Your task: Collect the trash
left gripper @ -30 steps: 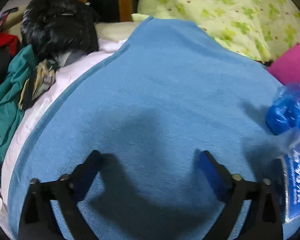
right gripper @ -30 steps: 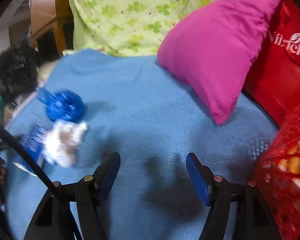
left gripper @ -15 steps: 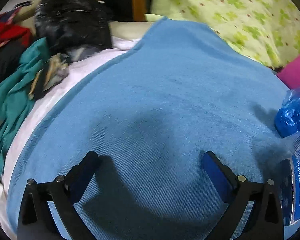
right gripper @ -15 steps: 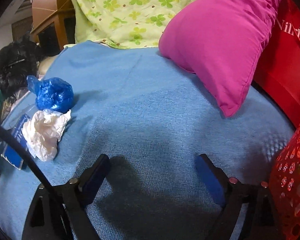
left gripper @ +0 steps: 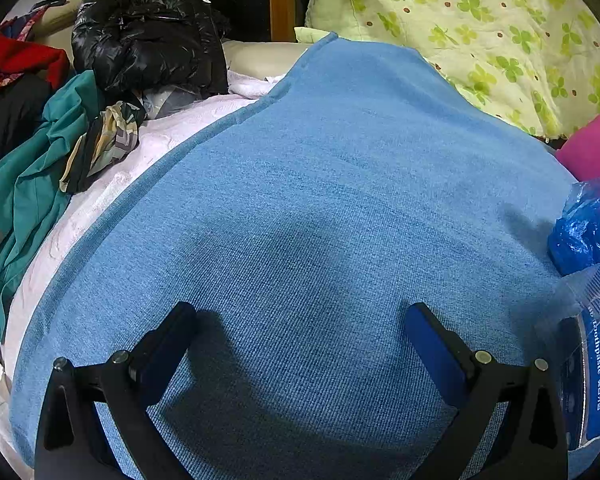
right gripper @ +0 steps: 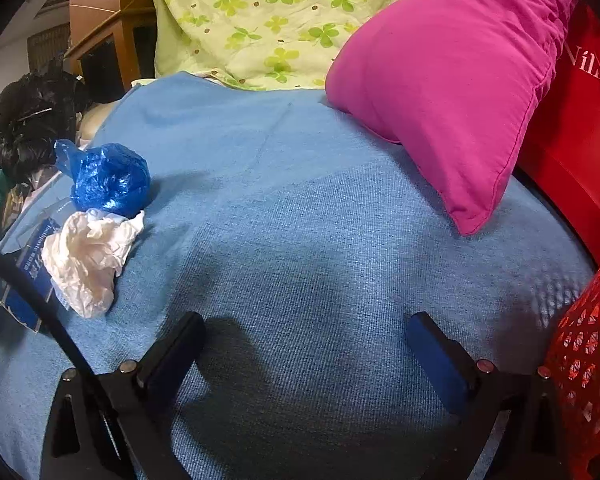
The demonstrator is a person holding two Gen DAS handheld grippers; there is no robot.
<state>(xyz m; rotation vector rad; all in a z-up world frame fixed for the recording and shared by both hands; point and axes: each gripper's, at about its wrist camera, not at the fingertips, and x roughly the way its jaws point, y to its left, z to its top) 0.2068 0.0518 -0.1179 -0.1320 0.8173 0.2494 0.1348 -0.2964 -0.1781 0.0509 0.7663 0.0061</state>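
A crumpled blue plastic bag [right gripper: 108, 180], a crumpled white paper wad [right gripper: 88, 260] and a blue toothpaste package [right gripper: 28, 276] lie together on the blue blanket [right gripper: 300, 220] at the left of the right wrist view. The bag [left gripper: 588, 228] and the package [left gripper: 596, 376] also show at the right edge of the left wrist view. My left gripper [left gripper: 300, 320] is open and empty over bare blanket, left of the trash. My right gripper [right gripper: 306, 332] is open and empty, right of and nearer than the trash. A red mesh basket [right gripper: 588, 352] stands at the right edge.
A magenta pillow [right gripper: 452, 80] and a red bag [right gripper: 580, 120] lie at the right. A green clover quilt [left gripper: 480, 32] is behind. A black bag [left gripper: 148, 36], teal clothing [left gripper: 24, 184] and a pink sheet [left gripper: 112, 184] lie left of the blanket.
The right gripper has swung left and steadied, so the trash sits closer to centre and the basket further right. The left gripper has shifted slightly; the trash stays at its right edge.
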